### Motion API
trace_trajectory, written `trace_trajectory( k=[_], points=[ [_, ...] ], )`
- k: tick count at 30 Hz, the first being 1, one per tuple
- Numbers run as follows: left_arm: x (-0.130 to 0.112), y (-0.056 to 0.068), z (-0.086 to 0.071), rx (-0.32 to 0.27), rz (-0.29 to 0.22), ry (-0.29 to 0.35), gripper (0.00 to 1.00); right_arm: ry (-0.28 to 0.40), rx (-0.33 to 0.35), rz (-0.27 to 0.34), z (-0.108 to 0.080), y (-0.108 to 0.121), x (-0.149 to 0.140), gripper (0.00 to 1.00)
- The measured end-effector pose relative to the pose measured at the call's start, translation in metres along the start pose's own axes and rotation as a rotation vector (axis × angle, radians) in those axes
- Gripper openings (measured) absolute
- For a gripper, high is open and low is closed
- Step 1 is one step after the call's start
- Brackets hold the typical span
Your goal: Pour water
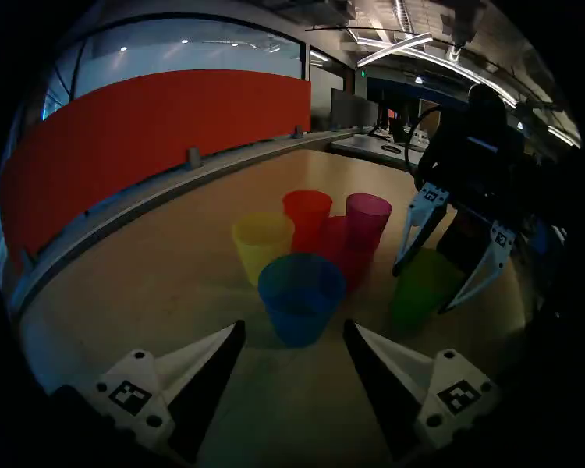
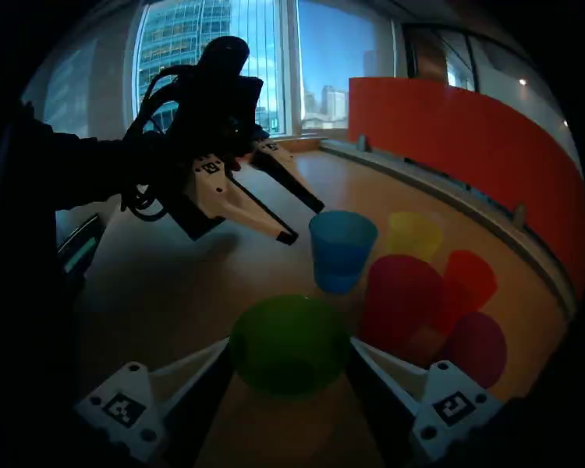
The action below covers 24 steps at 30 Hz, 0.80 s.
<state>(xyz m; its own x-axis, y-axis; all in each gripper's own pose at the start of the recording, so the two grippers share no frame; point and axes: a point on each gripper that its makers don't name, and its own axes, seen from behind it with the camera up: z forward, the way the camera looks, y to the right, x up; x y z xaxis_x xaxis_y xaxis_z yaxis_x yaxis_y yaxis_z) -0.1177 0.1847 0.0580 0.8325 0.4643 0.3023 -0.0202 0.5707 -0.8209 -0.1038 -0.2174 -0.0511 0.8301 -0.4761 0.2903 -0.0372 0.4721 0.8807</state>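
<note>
Straddling a green plastic cup [image 2: 289, 355], the right claw [image 2: 291, 345] gripped it or not; I could not tell. The left claw [image 1: 292, 326] gaped before a blue plastic cup [image 1: 300, 300].

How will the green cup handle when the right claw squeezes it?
The green cup looks like thin translucent plastic, so it is probably light and slightly squashy. Its walls taper downward, so it may slide in the right claw. With its narrower base, a sideways nudge could tip it.
</note>
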Motion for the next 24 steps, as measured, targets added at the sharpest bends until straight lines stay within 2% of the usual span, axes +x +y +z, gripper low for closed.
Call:
trace_trajectory(
  k=[24],
  points=[
    [0.007, 0.007, 0.031, -0.041, 0.01, -0.002, 0.93, 0.011, 0.022, -0.013, -0.007, -0.002, 0.003, 0.92]
  ],
)
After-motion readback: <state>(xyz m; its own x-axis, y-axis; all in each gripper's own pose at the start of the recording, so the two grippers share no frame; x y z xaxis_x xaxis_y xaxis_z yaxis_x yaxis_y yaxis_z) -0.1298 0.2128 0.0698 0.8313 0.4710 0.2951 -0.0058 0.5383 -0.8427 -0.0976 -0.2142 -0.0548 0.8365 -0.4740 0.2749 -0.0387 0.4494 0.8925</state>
